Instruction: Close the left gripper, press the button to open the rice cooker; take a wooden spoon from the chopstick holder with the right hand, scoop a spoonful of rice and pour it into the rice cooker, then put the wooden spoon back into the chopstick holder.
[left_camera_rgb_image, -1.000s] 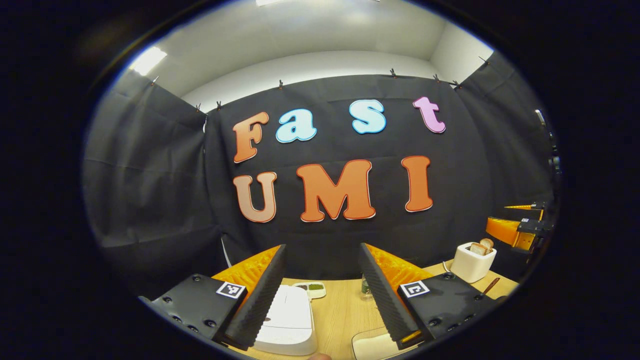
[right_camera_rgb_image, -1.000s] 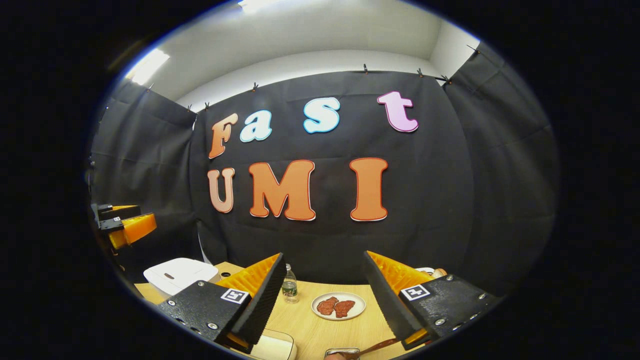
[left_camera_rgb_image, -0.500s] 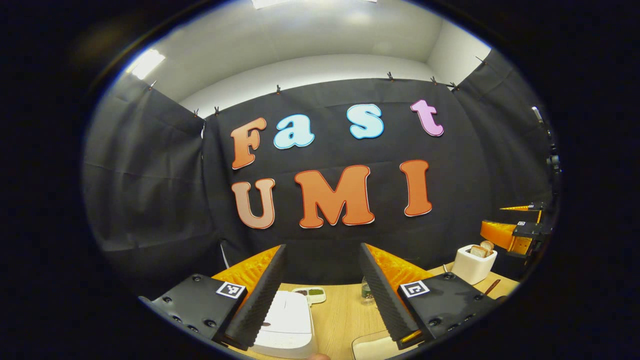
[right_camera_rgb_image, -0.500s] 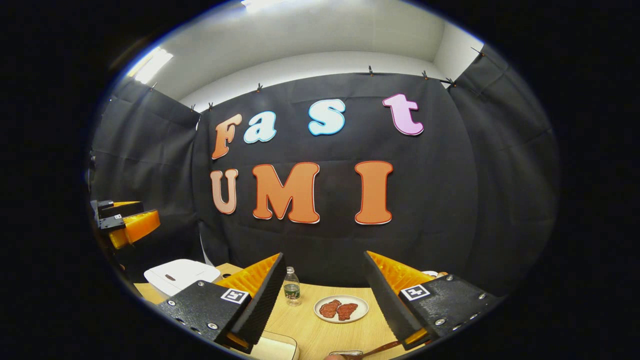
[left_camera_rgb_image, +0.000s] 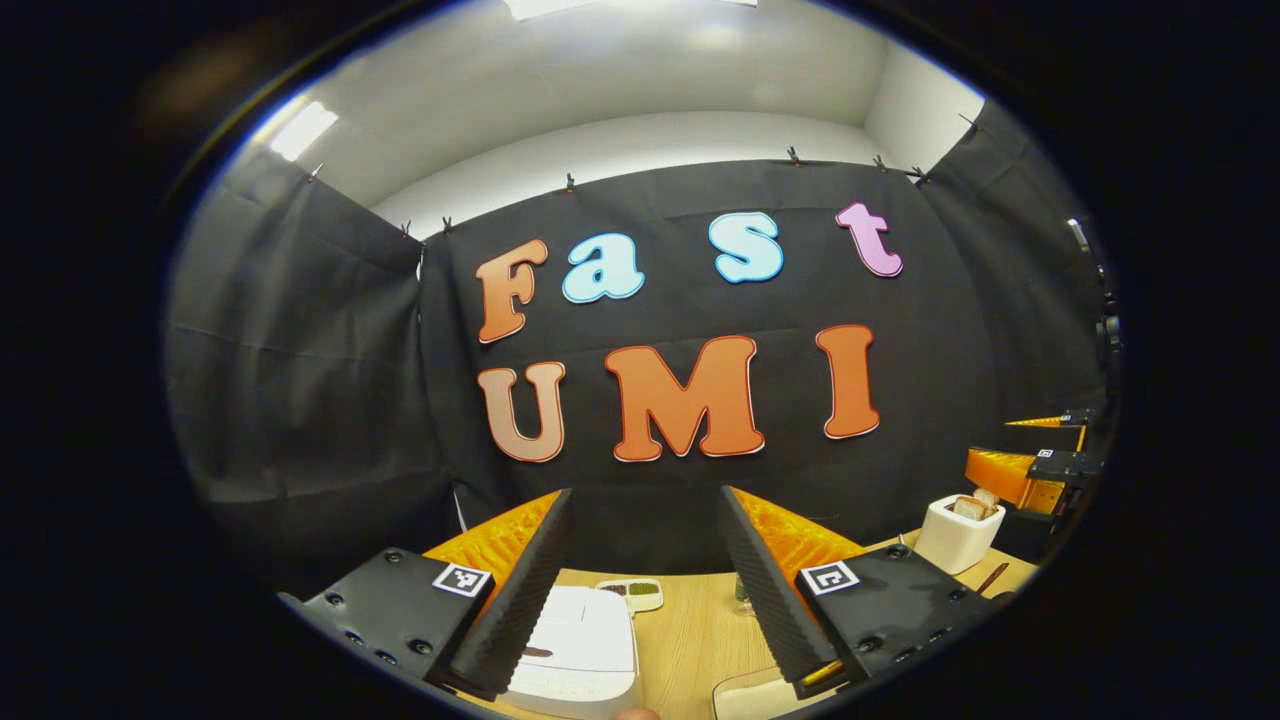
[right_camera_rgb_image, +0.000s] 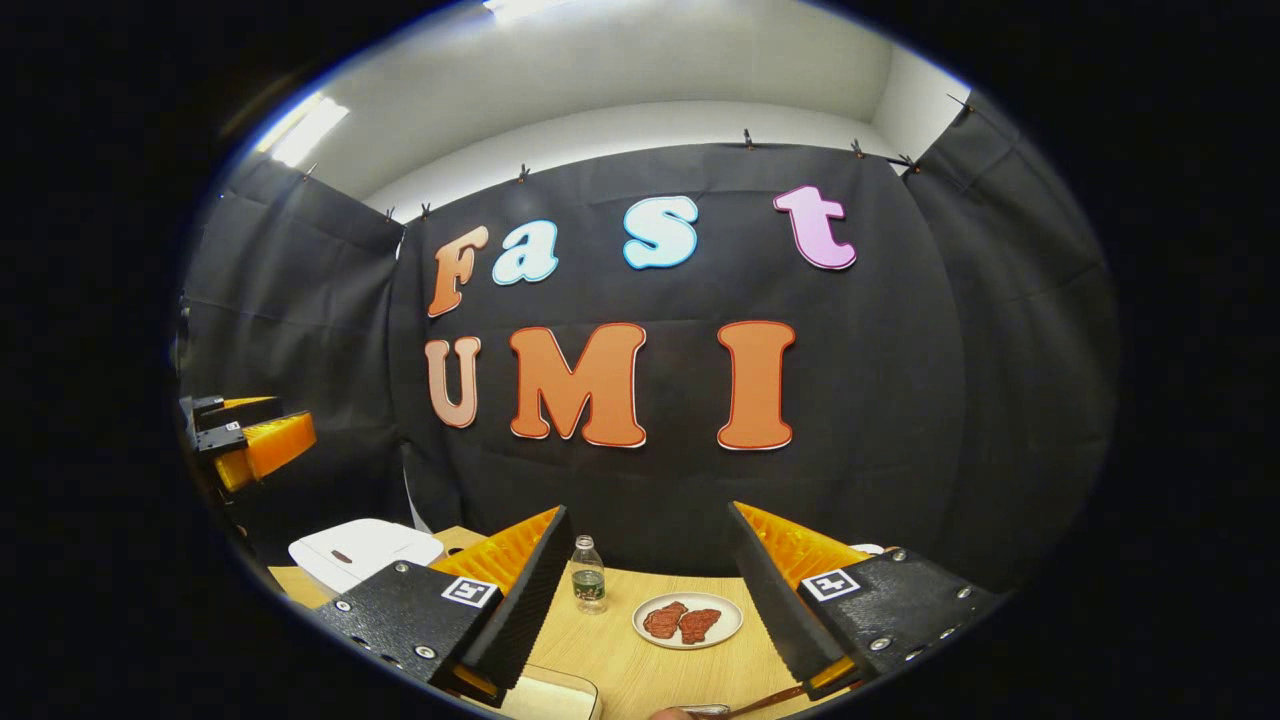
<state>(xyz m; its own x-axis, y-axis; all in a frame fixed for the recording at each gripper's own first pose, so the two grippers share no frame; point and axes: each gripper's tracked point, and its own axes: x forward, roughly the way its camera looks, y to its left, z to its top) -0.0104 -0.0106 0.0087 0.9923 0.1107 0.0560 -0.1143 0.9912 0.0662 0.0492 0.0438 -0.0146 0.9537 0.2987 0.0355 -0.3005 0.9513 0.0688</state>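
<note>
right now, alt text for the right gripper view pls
The right tool hangs open above a wooden table, with a small bottle and a plate of red meat slices between its fingers. A closed white rice cooker sits at left.

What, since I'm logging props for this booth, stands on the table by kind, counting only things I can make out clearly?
Appliances: 2, the white rice cooker and the white toaster with bread in it
Food dishes: 2, the plate of meat and the small dish of green food
Bottles: 1, the clear bottle
Total: 5
</note>
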